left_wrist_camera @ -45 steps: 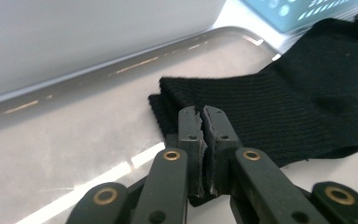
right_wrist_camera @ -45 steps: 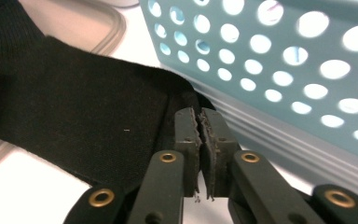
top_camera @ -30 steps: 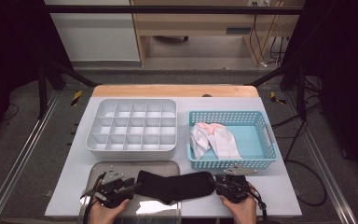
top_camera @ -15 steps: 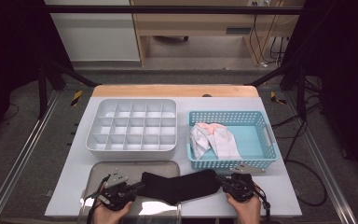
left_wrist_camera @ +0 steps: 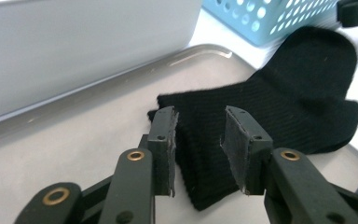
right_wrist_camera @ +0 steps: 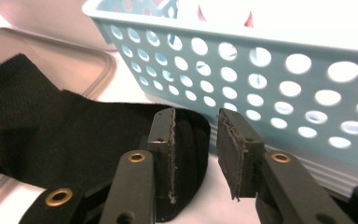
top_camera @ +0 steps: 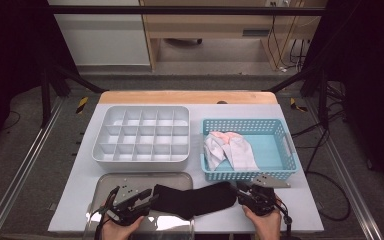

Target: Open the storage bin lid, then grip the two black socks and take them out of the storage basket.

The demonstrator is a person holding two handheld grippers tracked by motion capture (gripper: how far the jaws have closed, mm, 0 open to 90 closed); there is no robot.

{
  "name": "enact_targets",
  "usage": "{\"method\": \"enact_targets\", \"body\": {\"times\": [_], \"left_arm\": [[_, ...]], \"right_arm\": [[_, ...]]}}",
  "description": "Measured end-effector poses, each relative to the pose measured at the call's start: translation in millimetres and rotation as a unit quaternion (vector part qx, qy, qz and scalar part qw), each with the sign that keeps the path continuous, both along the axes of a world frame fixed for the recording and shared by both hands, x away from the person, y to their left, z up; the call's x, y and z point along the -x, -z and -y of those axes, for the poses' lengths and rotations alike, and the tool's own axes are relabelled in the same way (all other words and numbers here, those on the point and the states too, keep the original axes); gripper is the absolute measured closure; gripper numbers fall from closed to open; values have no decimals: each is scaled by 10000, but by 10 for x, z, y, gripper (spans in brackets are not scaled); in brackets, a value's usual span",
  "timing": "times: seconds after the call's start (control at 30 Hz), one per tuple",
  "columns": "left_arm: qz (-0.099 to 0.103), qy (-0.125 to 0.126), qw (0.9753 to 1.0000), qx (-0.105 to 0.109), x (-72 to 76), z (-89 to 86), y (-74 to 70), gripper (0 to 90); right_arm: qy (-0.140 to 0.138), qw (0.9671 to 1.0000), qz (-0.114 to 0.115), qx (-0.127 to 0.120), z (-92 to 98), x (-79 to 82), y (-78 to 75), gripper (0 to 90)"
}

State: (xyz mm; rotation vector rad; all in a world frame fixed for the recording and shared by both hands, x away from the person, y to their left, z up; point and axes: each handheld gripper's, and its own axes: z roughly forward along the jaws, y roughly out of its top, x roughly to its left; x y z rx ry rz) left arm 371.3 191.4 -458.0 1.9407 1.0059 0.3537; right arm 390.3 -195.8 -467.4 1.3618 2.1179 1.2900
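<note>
Black sock (top_camera: 195,199) looks soft, light, floppy; both my grippers' fingers (left_wrist_camera: 164,140) stand released at its ends; pinch there.

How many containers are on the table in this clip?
3: a white divided organizer at back left, a blue perforated basket at back right holding light cloth, and a metal tray at front left under part of the black sock.

Over the last second the flat black knitted sock (top_camera: 195,199) has slid a little toward the person's right, its toe end now nearer the perforated light-blue plastic basket (top_camera: 280,174); the right gripper (top_camera: 245,194) has drawn back with it, while the left gripper (top_camera: 152,197) followed at the cuff end, jaws parted
</note>
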Motion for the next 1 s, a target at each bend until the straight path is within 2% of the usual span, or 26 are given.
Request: {"method": "enact_targets", "body": {"times": [0.13, 0.27, 0.43, 0.77, 1.0], "left_arm": [[-104, 168, 9997, 152, -40, 45, -33, 650], [-97, 298, 9995, 76, -73, 148, -60, 703], [-102, 431, 9990, 115, -99, 284, -119, 758], [-129, 687, 9975, 82, -167, 606, -120, 869], [-94, 852, 9963, -35, -201, 844, -104, 883]], "right_arm": [[-53, 10000, 66, -24, -21, 8, -22, 627], [-18, 10000, 51, -72, -29, 22, -34, 597], [-19, 9999, 134, 26, 19, 64, -35, 593], [27, 9999, 99, 122, 72, 84, 14, 593], [-4, 9997, 119, 218, 57, 79, 29, 595]]}}
